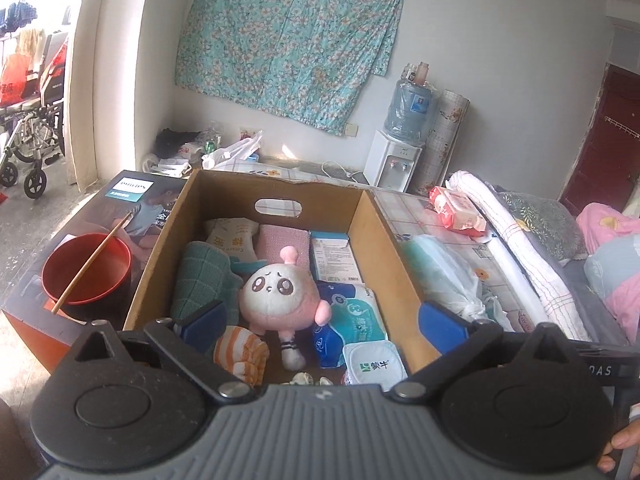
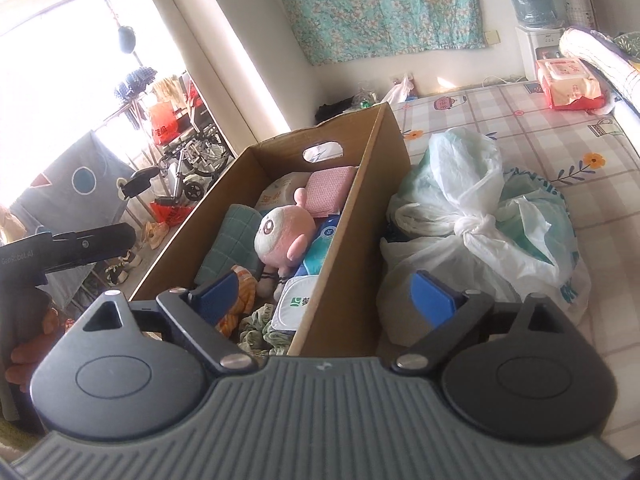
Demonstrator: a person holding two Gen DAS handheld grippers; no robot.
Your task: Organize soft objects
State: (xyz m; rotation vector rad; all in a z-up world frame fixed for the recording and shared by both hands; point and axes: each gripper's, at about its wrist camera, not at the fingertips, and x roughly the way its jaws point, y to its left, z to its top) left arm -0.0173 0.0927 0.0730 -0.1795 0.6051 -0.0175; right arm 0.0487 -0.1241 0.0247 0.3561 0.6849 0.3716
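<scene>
A cardboard box [image 1: 372,240] [image 2: 356,184] stands on the bed. Inside it lie a pink-and-white plush toy [image 1: 276,292] [image 2: 282,232], a green quilted cloth [image 1: 202,280] [image 2: 232,236], a pink towel [image 1: 282,242] [image 2: 330,192], an orange-striped sock [image 1: 242,354] [image 2: 240,300], tissue packs [image 1: 352,316] and a white yogurt tub [image 1: 370,362] [image 2: 298,300]. My left gripper [image 1: 320,320] hangs open over the box's near end, holding nothing. My right gripper [image 2: 326,296] is open too, its jaws straddling the box's right wall, empty.
A knotted white plastic bag [image 2: 476,224] [image 1: 444,276] lies right of the box on the checked sheet [image 2: 532,128]. A red bowl with a chopstick [image 1: 86,270] sits on a carton to the left. A wet-wipes pack [image 2: 568,88], rolled bedding and a water dispenser [image 1: 394,160] stand behind.
</scene>
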